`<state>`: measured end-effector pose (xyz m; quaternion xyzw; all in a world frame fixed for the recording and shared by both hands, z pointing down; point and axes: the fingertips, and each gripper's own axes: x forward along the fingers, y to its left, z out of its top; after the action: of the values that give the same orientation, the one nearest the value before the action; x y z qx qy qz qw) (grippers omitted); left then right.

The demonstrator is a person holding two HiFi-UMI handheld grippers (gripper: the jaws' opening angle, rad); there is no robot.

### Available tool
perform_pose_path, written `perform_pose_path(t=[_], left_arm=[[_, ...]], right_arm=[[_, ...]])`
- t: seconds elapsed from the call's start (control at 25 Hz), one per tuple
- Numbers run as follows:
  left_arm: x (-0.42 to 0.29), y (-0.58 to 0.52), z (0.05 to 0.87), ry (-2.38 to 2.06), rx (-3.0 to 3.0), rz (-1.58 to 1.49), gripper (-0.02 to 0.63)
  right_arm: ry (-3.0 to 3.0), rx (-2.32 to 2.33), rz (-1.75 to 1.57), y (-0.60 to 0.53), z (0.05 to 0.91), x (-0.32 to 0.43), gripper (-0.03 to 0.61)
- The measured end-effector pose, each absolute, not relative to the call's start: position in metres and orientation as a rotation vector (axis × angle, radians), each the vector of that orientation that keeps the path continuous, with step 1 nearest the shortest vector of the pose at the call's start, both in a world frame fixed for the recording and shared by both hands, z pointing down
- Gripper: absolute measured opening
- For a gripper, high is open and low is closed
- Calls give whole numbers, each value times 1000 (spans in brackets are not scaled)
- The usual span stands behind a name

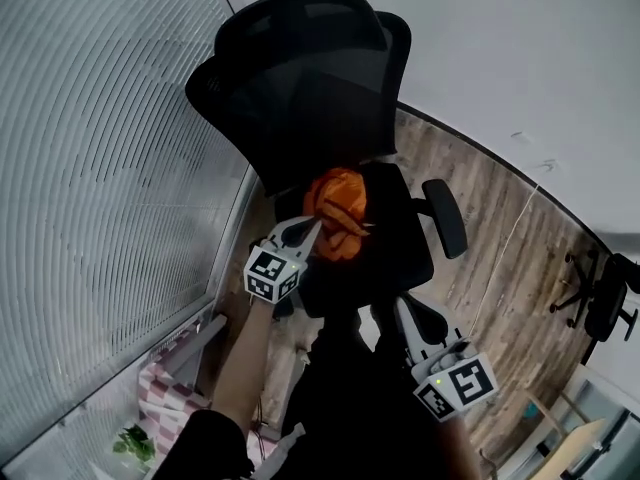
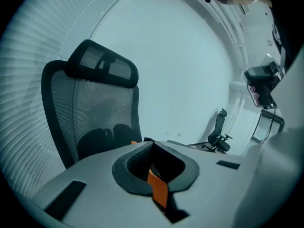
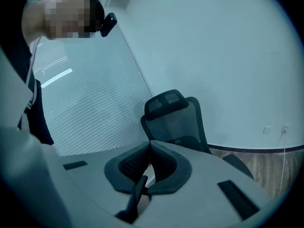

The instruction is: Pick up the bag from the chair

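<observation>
- The left gripper (image 1: 312,226) has its jaws closed on an orange strip of the bag (image 1: 337,215); its own view shows the strip (image 2: 157,186) pinched between the pads.
- The bag hangs bunched at that gripper's tips, over the back edge of the seat (image 1: 400,230) and against the foot of the backrest (image 1: 300,88). Whether it touches the seat cannot be told.
- The right gripper (image 1: 398,305) sits near the seat's front edge, well apart from the bag, with its jaws together. A dark strip (image 3: 137,194) shows in the slot behind the pads; what it is cannot be told.
- The chair is black mesh with a headrest (image 2: 102,65). Its right armrest (image 1: 445,218) stands beside the seat, clear of both grippers.
- Nothing lies between the bag and either gripper.
- A wall of blinds (image 1: 100,168) runs close along the chair's left side, and a white wall (image 1: 520,58) curves behind it.
- The floor (image 1: 500,268) is wood, with a thin cable (image 1: 512,236) trailing across it.
- A second chair (image 1: 605,298) stands far right.
- A plant (image 1: 133,442) shows at the lower left corner.
</observation>
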<state>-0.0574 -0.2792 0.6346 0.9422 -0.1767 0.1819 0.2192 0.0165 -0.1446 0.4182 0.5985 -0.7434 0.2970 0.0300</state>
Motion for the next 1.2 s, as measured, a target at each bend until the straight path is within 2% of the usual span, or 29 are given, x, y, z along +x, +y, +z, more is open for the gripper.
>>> perform_pose_path(t=[0.52,0.88,1.2], left_arm=[[-42,-212,549,-545,2592,324,34],[-28,-152,477,-741,2589,188,34],[-12,-89,447,-939,2524,90,34]], right_arm=[[-2437,1868,820,-106,378,58,18],[-2568,1769,775,-71,357,116,18],[-2657,1602,821,-43,362,161,18]])
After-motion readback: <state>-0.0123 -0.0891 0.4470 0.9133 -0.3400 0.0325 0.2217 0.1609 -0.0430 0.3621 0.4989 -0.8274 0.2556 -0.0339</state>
